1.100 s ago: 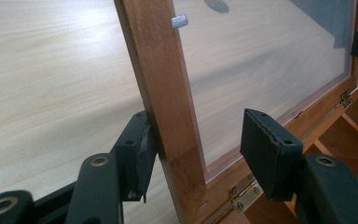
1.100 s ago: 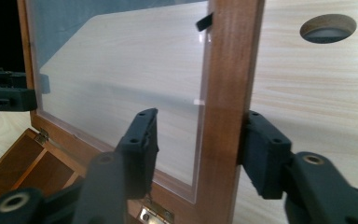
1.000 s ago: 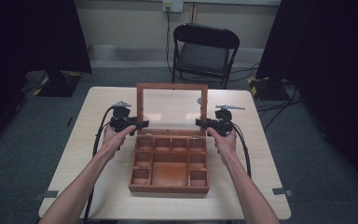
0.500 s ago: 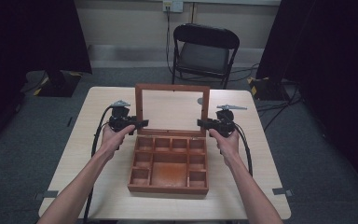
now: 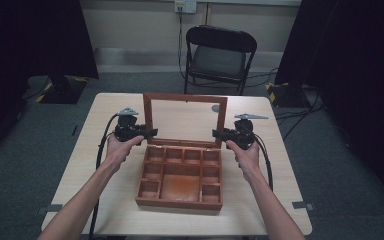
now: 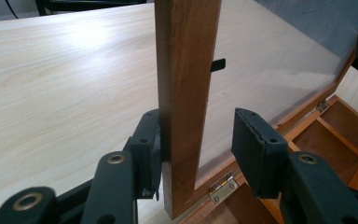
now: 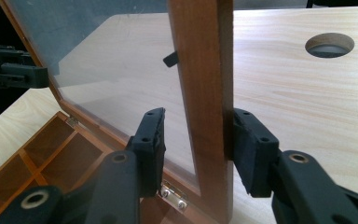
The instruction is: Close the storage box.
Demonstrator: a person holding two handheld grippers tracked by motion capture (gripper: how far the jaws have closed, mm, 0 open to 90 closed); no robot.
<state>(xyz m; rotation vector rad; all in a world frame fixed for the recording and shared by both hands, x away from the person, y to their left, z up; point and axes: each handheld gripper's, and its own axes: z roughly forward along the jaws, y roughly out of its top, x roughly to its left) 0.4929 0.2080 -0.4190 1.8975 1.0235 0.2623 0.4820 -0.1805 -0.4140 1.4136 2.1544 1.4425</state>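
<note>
The box sits open at the centre of the table in the high view, its glass lid upright at the back edge. The left gripper, at the lid's left post, has just been closing; one pad touches the wood, the other stands clear. The right gripper straddles the right post likewise, outer pad against it, inner pad apart, so neither clamps.

The box is reddish varnished wood, its lid glazed with a clear glossy pane, on a pale matt wood-grain table.
</note>
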